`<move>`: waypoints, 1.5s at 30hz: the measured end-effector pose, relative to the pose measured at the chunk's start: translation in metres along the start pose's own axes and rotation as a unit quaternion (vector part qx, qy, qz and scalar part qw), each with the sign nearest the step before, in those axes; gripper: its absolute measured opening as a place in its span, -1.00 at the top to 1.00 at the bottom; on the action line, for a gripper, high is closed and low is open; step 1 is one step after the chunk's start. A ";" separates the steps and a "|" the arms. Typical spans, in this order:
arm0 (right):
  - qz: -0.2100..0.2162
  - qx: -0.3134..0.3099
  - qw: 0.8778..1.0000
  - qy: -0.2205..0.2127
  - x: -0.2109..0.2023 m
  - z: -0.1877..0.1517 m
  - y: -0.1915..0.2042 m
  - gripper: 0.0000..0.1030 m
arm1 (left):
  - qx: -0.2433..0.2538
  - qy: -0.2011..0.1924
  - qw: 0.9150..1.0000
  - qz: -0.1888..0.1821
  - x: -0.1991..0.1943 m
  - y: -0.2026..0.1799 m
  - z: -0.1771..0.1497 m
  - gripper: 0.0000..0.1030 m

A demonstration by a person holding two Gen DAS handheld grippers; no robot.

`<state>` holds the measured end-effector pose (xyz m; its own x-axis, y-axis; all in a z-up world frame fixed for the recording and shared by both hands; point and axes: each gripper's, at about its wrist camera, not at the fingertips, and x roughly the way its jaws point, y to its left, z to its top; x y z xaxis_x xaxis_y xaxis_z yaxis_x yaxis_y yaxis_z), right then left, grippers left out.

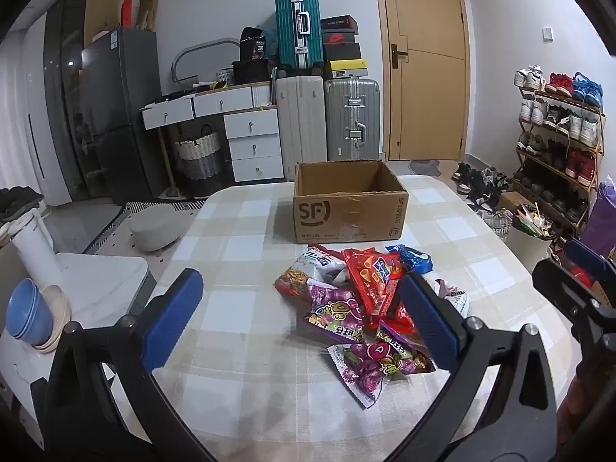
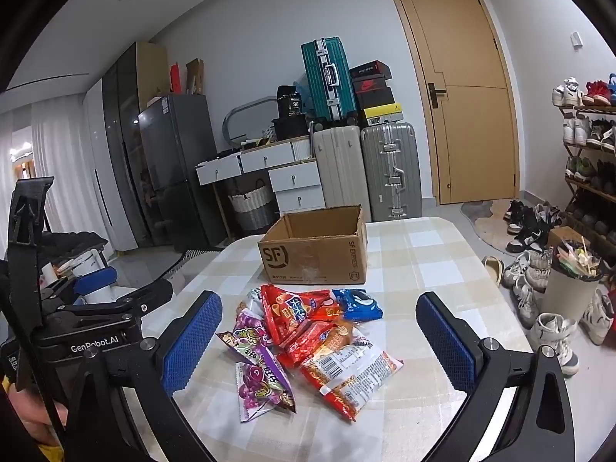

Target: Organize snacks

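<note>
A heap of snack packets [image 1: 358, 304] [image 2: 308, 342] lies on the checked tablecloth [image 1: 238, 269]: purple candy bags [image 2: 258, 362], red packets [image 2: 292, 315], a blue cookie pack [image 2: 358, 304] and an orange-red bag [image 2: 346, 369]. Behind it stands an open, empty cardboard box [image 1: 348, 202] [image 2: 315, 248] marked SF. My left gripper [image 1: 304, 315] hovers open before the heap, its right finger over the packets. My right gripper [image 2: 319, 342] is open too, above the near side of the heap, holding nothing. In the left wrist view the right gripper [image 1: 577, 281] shows at the right edge.
Stacked bowls [image 1: 30, 313] sit on a white unit left of the table. A bin [image 2: 573, 281], loose shoes and a shoe rack [image 1: 558, 134] stand to the right. Suitcases [image 1: 327, 123], drawers and a fridge line the far wall by a door.
</note>
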<state>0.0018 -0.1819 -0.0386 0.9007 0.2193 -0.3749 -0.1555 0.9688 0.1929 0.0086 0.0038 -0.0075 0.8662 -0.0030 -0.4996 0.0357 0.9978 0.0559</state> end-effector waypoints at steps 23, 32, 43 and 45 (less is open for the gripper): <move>0.002 -0.002 1.000 0.006 0.007 0.001 0.009 -0.99 | -0.018 0.009 1.000 -0.005 0.016 0.005 -0.010 -0.99; 0.005 -0.004 1.000 0.006 0.007 0.002 0.010 -0.99 | -0.021 0.011 1.000 -0.009 0.018 0.007 -0.012 -0.99; 0.014 -0.017 1.000 0.002 0.008 0.001 0.016 -0.99 | -0.026 0.017 0.999 -0.009 0.027 0.013 -0.016 -0.99; 0.014 -0.016 1.000 0.003 0.009 0.001 0.015 -0.99 | -0.028 0.019 0.999 -0.009 0.028 0.015 -0.017 -0.99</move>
<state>0.0078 -0.1657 -0.0382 0.8938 0.2470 -0.3744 -0.1937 0.9654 0.1746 0.0249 0.0199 -0.0352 0.8465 -0.0189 -0.5321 0.0217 0.9998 -0.0010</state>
